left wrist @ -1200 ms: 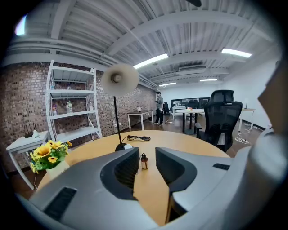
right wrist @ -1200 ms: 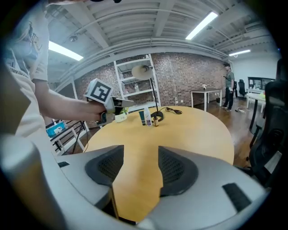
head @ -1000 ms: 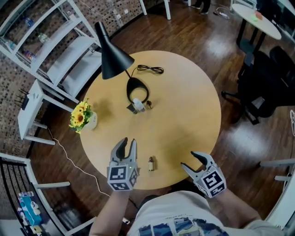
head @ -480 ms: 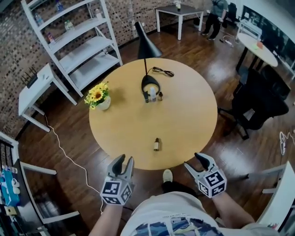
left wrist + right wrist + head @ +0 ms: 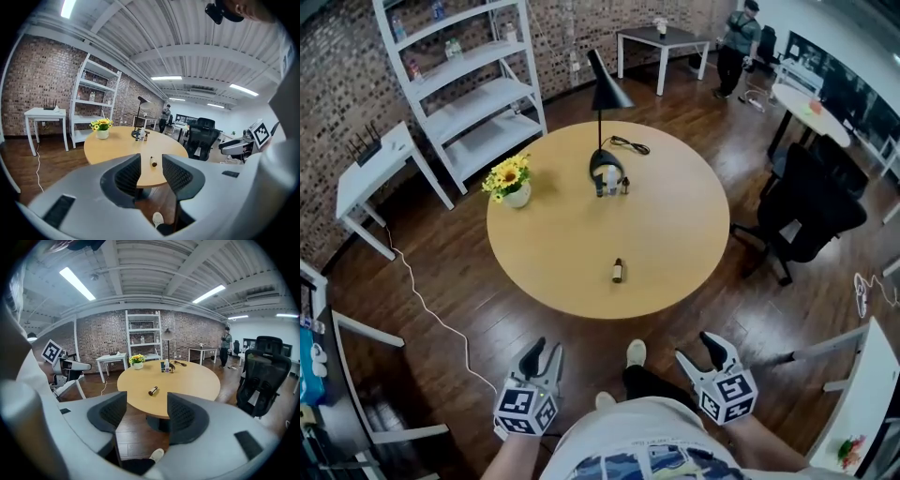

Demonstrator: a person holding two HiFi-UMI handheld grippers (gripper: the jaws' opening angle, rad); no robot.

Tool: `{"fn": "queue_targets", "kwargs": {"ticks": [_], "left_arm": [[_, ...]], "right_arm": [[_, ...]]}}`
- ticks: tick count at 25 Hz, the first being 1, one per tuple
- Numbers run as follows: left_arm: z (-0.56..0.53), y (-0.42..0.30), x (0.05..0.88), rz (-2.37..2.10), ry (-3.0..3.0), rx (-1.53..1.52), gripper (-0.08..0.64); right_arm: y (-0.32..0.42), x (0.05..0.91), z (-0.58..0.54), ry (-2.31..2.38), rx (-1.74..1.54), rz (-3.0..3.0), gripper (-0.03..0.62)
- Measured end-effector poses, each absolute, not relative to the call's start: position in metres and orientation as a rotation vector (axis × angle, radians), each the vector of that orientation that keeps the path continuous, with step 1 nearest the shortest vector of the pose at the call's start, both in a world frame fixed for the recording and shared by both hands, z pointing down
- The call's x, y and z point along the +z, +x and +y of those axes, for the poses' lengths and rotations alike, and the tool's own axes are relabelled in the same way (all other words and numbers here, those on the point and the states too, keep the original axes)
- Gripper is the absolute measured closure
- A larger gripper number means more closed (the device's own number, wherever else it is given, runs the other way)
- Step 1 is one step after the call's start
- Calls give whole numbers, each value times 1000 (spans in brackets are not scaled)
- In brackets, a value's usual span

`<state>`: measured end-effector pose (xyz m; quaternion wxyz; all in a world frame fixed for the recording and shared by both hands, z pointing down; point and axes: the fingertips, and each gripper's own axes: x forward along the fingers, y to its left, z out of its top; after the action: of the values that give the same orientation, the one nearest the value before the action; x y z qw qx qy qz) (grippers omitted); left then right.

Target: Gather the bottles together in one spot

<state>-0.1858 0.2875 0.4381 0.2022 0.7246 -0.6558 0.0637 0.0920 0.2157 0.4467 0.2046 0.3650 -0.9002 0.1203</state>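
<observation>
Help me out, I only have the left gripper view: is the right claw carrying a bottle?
Observer: No. The right claw has just been opening its jaws, and nothing sits between them.
Operator: What's ahead of it?
Observer: In the right gripper view, the lying bottle shows through that claw's gap, on its side on the near part of the table. The claw is well short of it.
Operator: Anything on the far side I'm missing?
Observer: The head view shows a black cable lying on the tabletop beyond the lamp.
</observation>
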Motion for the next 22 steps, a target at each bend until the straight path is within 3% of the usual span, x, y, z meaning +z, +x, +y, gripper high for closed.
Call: {"fn": "queue_targets", "kwargs": {"ticks": [11,22], "left_arm": [[302,-174,439,-1813,1956,153,440],[257,-143,440,-1851,1892,203,436]], "right_arm": [[80,439,225,933,298,-2547,299],[122,454,183,879,379,-2526,299]]}}
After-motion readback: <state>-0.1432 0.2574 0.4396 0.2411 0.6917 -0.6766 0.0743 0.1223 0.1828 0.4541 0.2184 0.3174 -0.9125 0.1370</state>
